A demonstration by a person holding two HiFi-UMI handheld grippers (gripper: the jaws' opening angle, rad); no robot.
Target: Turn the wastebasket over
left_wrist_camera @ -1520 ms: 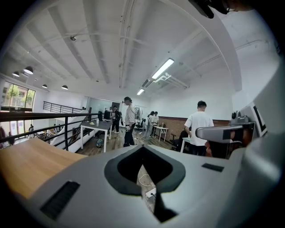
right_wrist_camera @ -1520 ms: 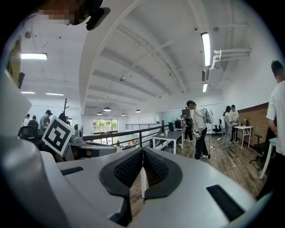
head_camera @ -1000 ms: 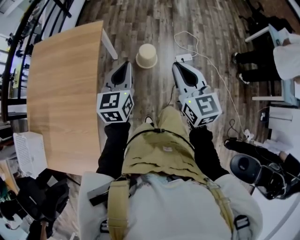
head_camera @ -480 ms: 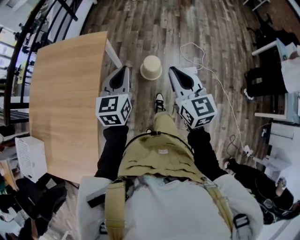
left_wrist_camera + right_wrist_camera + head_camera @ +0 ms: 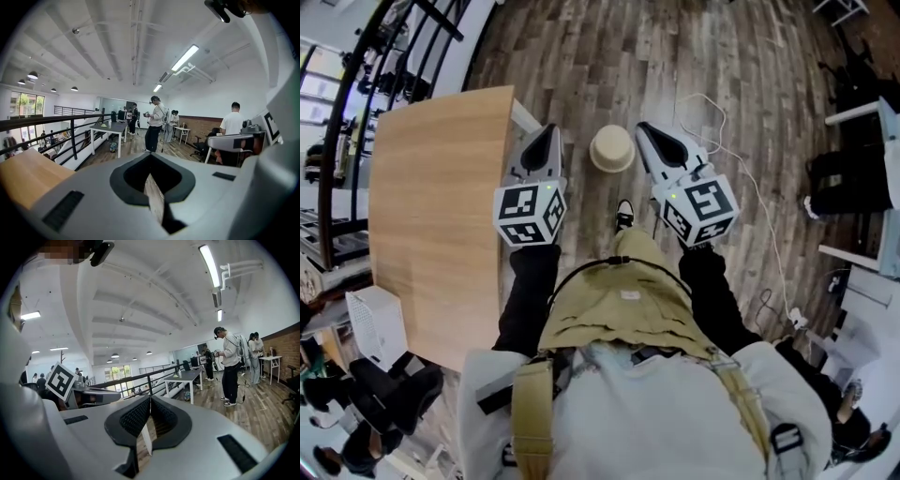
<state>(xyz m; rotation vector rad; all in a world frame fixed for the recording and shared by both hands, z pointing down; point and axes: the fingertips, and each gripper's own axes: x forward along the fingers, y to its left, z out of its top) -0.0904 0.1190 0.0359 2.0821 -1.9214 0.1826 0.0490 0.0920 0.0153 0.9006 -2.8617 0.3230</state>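
Note:
The wastebasket [image 5: 612, 148] is a small cream round bin standing on the wood floor, its narrower flat end up. In the head view it lies between and just beyond the two gripper tips, touching neither. My left gripper [image 5: 551, 130] points forward on its left, jaws shut and empty. To the bin's right my right gripper [image 5: 642, 127] is likewise shut with nothing in it. The left gripper view shows the left gripper [image 5: 150, 155] with its jaws together; the right gripper view shows the same of the right gripper [image 5: 150, 397]. Neither gripper view shows the bin.
A wooden table [image 5: 431, 216] runs along the left, its white leg [image 5: 525, 116] close to the left gripper. A white cable [image 5: 748, 183] trails over the floor on the right. A white crate [image 5: 378, 323] sits lower left. People [image 5: 153, 124] stand far across the room by a table.
The view has advanced over the floor: the wastebasket now lies closer, level with the gripper tips instead of ahead of them. Both grippers stayed shut.

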